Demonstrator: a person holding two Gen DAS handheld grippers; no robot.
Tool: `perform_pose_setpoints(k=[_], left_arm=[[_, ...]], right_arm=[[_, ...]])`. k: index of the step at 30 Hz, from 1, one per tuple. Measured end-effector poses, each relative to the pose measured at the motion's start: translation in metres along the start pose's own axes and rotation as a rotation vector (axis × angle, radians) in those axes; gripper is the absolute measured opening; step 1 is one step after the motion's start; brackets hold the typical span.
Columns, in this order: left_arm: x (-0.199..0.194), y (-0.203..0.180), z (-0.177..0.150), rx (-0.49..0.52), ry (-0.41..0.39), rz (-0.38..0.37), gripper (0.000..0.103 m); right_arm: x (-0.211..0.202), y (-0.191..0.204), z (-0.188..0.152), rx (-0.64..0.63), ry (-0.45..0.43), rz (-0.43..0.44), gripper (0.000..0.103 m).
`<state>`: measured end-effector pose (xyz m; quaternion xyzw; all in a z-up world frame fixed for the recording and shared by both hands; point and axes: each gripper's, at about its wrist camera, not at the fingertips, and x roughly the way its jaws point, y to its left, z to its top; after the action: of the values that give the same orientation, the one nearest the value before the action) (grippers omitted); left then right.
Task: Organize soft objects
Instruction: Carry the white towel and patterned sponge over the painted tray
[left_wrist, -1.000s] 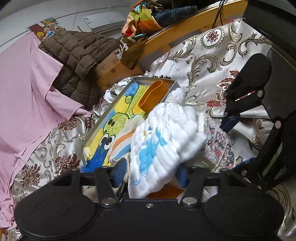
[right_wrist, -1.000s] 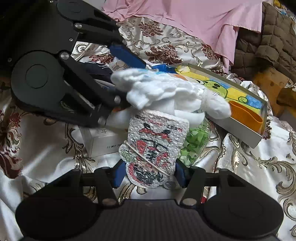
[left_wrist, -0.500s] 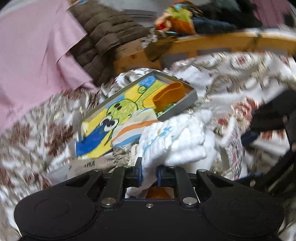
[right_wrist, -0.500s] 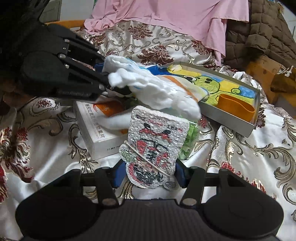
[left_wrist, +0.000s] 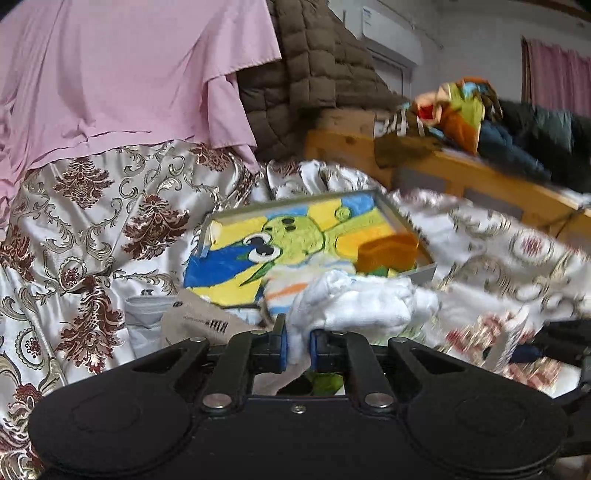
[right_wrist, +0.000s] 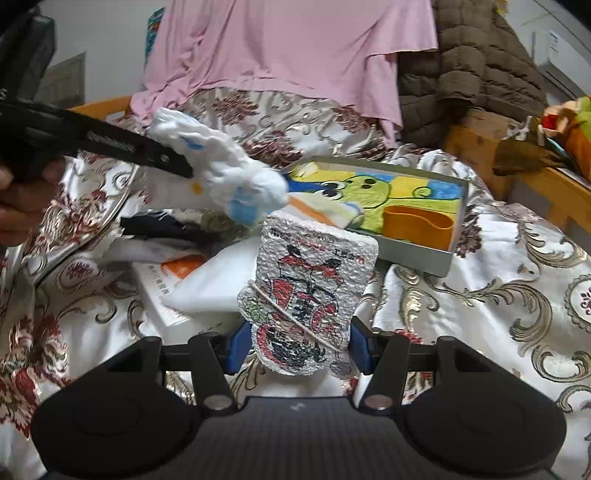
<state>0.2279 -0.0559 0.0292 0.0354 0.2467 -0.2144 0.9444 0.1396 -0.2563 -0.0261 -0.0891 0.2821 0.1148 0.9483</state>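
Shallow grey cardboard box (right_wrist: 417, 254) on bed, cartoon-printed lining: holds orange plastic cup (right_wrist: 417, 224), striped folded cloth (right_wrist: 325, 210). Left tongs (left_wrist: 295, 345) clamp white quilted cloth (left_wrist: 354, 302) above bed; right tongs (right_wrist: 295, 349) grip printed foam-textured pad (right_wrist: 310, 295).

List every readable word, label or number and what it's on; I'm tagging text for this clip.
Nothing reads for certain.
Printed pack in the right tool: red Chinese characters along its top, too crinkled to read.
White box: a column of Chinese characters, too small.
Grey bag: a small line and a barcode, blurred.
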Motion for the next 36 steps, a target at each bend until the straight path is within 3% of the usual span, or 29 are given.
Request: perform_pose_setpoints(k=[4,12,21,28,36], left_arm=[[-0.012,-0.005,0.014,-0.026,-0.029,-0.002,0.011],[-0.024,-0.011,0.052,-0.073,-0.113,0.018,0.011],[0.02,-0.013,0.098,-0.134,-0.167,0.082,0.011],[0.088,-0.014,0.114,-0.135,-0.145,0.109,0.011],[0.164,-0.008,0.103,-0.171,-0.055,0.154,0.011]], right_arm=[[-0.003,-0.005,0.001,0.022,-0.03,-0.013,0.059],[-0.016,-0.017,0.015,0.07,-0.185,-0.064,0.059],[0.027,-0.053,0.07,0.105,-0.355,-0.106,0.059],[0.092,-0.095,0.095,0.227,-0.298,-0.091,0.059],[0.139,-0.116,0.096,0.245,-0.24,-0.109,0.06]])
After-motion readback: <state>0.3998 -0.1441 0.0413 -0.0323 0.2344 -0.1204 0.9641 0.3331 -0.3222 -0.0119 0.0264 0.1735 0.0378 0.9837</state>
